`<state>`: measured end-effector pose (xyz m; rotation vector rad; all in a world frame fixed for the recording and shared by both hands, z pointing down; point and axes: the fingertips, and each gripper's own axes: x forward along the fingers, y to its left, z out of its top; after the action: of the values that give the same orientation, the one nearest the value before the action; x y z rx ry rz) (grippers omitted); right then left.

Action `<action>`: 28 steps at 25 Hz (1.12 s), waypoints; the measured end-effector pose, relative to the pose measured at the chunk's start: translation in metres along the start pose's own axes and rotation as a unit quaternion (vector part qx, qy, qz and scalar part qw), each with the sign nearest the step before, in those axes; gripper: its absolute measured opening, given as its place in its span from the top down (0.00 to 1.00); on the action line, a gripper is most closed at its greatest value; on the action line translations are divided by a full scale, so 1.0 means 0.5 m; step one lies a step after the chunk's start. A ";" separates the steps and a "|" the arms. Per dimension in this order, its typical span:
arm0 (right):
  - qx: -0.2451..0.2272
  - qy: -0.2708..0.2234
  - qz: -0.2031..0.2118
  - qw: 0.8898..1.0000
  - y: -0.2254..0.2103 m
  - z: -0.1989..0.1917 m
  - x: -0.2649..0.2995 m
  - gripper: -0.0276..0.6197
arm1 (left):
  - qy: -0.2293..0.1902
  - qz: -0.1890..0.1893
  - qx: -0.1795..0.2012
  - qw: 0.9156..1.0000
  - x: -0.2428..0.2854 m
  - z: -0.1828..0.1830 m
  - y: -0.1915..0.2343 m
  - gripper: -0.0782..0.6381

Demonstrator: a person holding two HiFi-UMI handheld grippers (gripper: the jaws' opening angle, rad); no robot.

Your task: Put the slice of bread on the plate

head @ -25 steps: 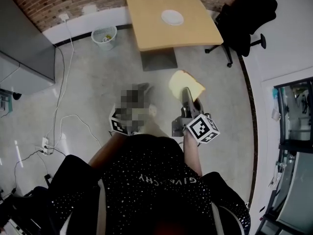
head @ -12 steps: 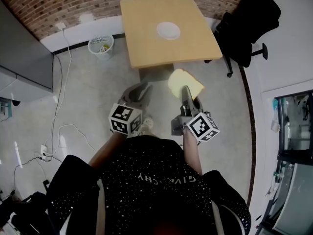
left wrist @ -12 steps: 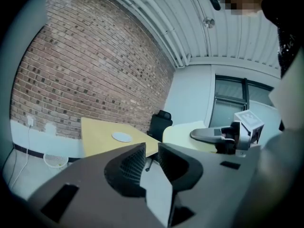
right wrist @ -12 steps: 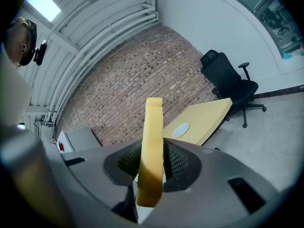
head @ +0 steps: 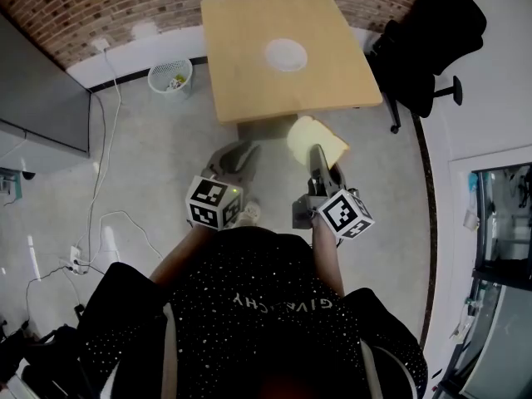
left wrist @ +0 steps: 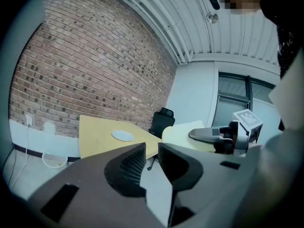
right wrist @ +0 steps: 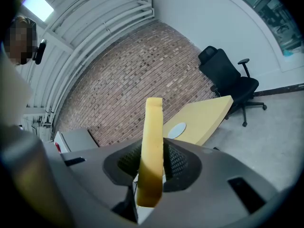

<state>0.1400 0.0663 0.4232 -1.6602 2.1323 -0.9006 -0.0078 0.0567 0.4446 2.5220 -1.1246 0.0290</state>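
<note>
A pale slice of bread (head: pixel 317 140) stands on edge in my right gripper (head: pixel 317 153), which is shut on its lower part; the right gripper view shows the bread (right wrist: pixel 152 141) upright between the ribbed pads. A small white plate (head: pixel 286 55) lies on the wooden table (head: pixel 241 81) ahead, well beyond both grippers. The plate (right wrist: pixel 176 129) shows past the bread. My left gripper (head: pixel 235 154) is held beside the right one over the floor. Its jaws (left wrist: pixel 152 156) stand a little apart with nothing between them. From there I see the plate (left wrist: pixel 123 135) and the bread (left wrist: pixel 183 133).
A black office chair (head: pixel 426 40) stands right of the table. A white mesh wastebasket (head: pixel 170 75) sits by the brick wall to the table's left. A grey cabinet (head: pixel 41 90) and loose cables (head: pixel 101 185) occupy the left floor.
Both grippers and the bread have moved forward toward the table, whose near edge now lies just ahead of the bread. The grip on the bread is unchanged.
</note>
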 end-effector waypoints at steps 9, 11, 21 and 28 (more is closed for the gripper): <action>-0.006 0.012 0.014 1.000 -0.027 0.028 0.070 0.81 | -0.010 0.022 -0.010 1.000 0.054 0.006 0.039 0.77; -0.005 0.016 0.015 1.000 -0.030 0.025 0.075 0.81 | -0.008 0.025 -0.013 1.000 0.056 0.003 0.041 0.77; -0.002 0.020 0.005 1.000 -0.048 0.028 0.063 0.81 | -0.002 0.031 -0.021 0.999 0.060 0.003 0.041 0.77; 0.005 0.024 0.005 1.000 -0.063 0.022 0.062 0.81 | 0.009 0.035 -0.021 0.999 0.068 -0.008 0.039 0.77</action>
<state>0.1614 0.0293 0.4393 -1.6386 2.1621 -0.9561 0.0018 0.0223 0.4606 2.4398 -1.1941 0.0453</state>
